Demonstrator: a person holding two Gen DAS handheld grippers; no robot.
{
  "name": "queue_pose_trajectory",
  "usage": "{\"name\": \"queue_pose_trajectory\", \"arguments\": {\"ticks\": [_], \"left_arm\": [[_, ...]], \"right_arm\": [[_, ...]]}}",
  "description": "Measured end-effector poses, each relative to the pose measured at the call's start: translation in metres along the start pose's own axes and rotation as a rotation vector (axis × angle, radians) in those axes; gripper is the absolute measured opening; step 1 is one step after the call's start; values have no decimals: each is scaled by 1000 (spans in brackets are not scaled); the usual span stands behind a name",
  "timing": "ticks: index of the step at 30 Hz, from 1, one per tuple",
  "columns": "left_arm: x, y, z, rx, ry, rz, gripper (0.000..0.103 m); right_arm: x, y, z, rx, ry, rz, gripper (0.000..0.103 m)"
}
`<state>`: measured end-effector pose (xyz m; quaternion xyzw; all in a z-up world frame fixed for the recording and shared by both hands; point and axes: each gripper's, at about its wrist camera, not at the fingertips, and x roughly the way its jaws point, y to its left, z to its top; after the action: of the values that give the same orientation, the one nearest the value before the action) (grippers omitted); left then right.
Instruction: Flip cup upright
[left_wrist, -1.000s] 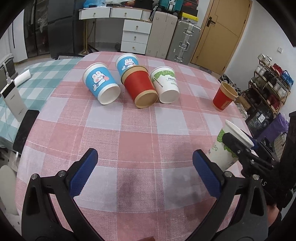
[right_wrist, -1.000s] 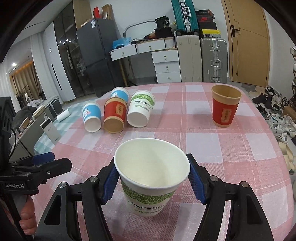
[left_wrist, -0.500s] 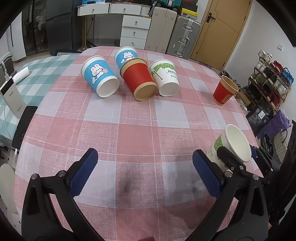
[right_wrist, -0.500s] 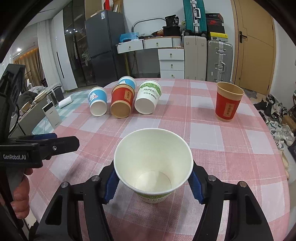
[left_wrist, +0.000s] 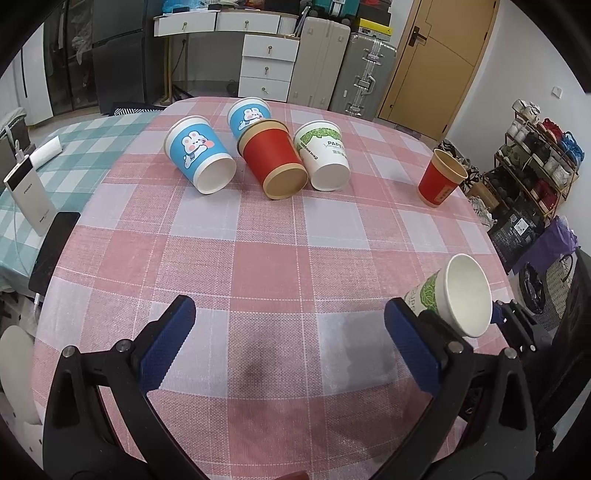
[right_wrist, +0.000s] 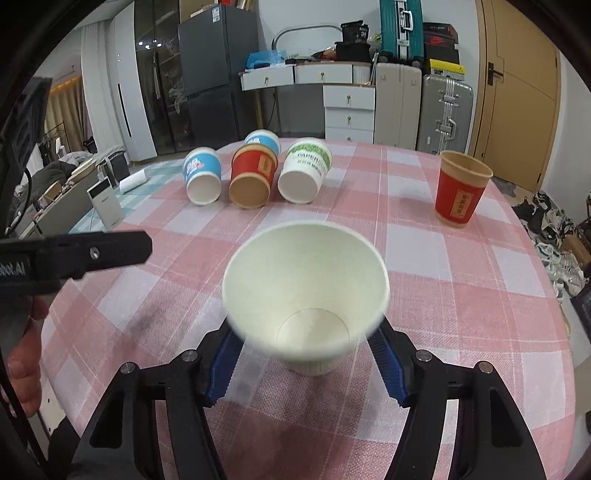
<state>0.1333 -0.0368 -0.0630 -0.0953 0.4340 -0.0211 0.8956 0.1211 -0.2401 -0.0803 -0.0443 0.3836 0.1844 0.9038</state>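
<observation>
My right gripper (right_wrist: 306, 363) is shut on a white paper cup with green print (right_wrist: 306, 291), held above the pink checked table (right_wrist: 461, 295) with its mouth tilted toward the camera. The same cup (left_wrist: 448, 295) shows at the right of the left wrist view. My left gripper (left_wrist: 291, 339) is open and empty over the near middle of the table (left_wrist: 258, 240). At the far side lie a blue rabbit cup (left_wrist: 199, 158), a second blue cup (left_wrist: 247, 116), a red cup (left_wrist: 275, 162) and a white-green cup (left_wrist: 325, 157). A red cup (left_wrist: 439, 177) stands upright at the right.
A power bank (left_wrist: 29, 199) and a dark phone (left_wrist: 53, 254) lie at the left table edge beside a green checked cloth (left_wrist: 74, 136). Drawers, suitcases (left_wrist: 362, 77) and a door stand behind. A shoe rack (left_wrist: 535, 155) is off the right edge.
My right gripper has lifted and tipped the white-green cup, so its mouth now faces the camera more. The left gripper has risen slightly and stays open.
</observation>
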Motion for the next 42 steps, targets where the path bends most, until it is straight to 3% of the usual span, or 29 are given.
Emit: {"name": "queue_pose_trajectory", "arguments": {"ticks": [7,13,18,20,26,42], "left_arm": [[-6,2,-3,-5,-8,2,102],[-12,0,-6,-5,-9,0,102],[-23,-6,-9,8,-24,2,102],[-29,-10,-11,18,-39,-4,102],[-58,-37,-15,114,-137,13,102],[-117,-73,-37,155,-247,23,102]], "right_arm": [[-7,3,-7,-1,5,22,89],[-20,2,-15,-4,10,15,90],[-52,-7,-18,28,-81,8,92],[-67,-9,-18,39,-128,-4,101],[-108,-10,-15,64,-247,24,103],[-158,-4,-23,59,-306,52,103]]}}
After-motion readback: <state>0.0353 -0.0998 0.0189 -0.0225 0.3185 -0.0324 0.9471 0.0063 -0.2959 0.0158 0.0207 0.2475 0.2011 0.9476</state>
